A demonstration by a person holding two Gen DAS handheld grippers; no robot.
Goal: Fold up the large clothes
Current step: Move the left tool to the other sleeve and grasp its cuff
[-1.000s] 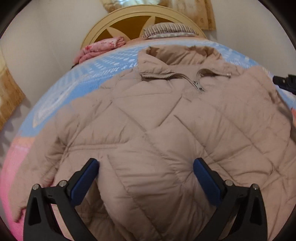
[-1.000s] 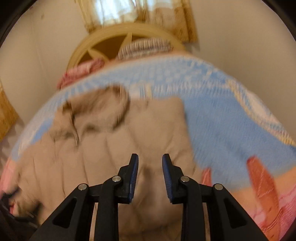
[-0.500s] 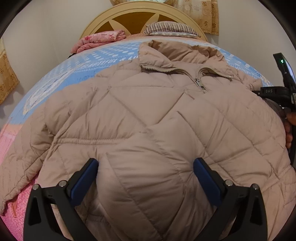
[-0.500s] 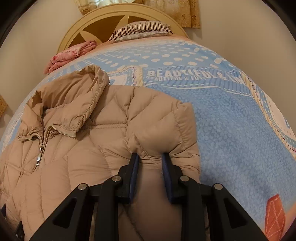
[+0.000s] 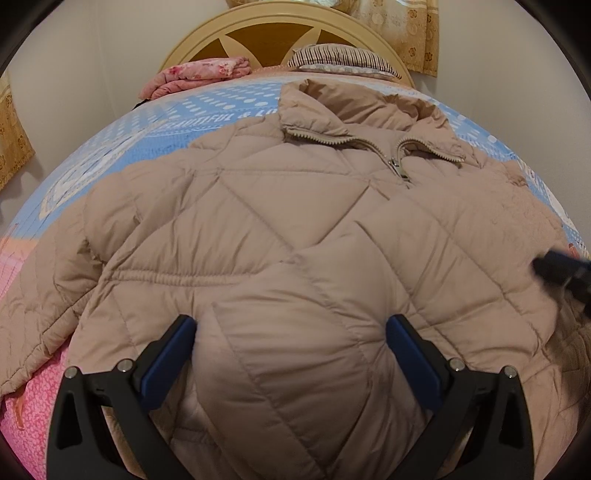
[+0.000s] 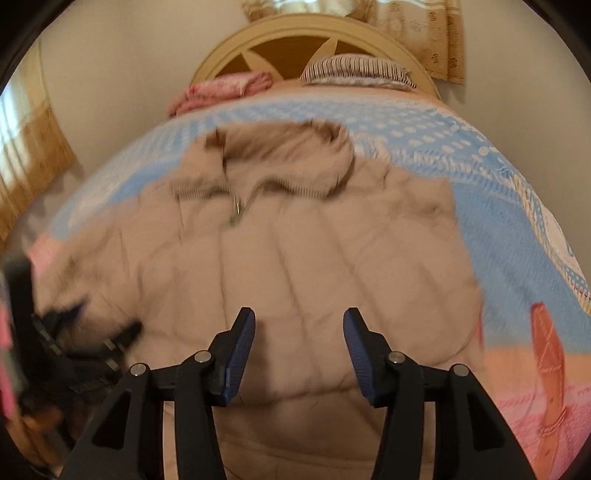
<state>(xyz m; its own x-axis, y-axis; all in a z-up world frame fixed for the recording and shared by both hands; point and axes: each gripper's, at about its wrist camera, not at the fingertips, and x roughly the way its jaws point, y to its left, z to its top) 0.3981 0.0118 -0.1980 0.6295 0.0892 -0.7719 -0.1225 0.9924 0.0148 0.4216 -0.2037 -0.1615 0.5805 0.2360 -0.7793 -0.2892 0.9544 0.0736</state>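
A beige quilted puffer jacket (image 5: 295, 229) lies front up on the bed, collar and zipper toward the headboard. It also shows, blurred, in the right wrist view (image 6: 295, 251). My left gripper (image 5: 291, 350) is open wide, its blue pads on either side of a puffed fold of the jacket's lower front. My right gripper (image 6: 299, 350) is open and empty above the jacket's right side; its tip also shows at the right edge of the left wrist view (image 5: 557, 266). The left sleeve (image 5: 44, 295) lies spread out to the left.
The bed has a blue patterned blanket (image 5: 155, 147) with a pink part (image 5: 33, 413) near the front. A folded pink cloth (image 5: 195, 75), a striped pillow (image 5: 340, 61) and a round cream headboard (image 5: 280, 22) are at the back. Curtains (image 6: 33, 155) hang left.
My right gripper has let go of the jacket's right shoulder fold, opened, and pulled back toward the left over the jacket. The left gripper has stayed open over the lower front.
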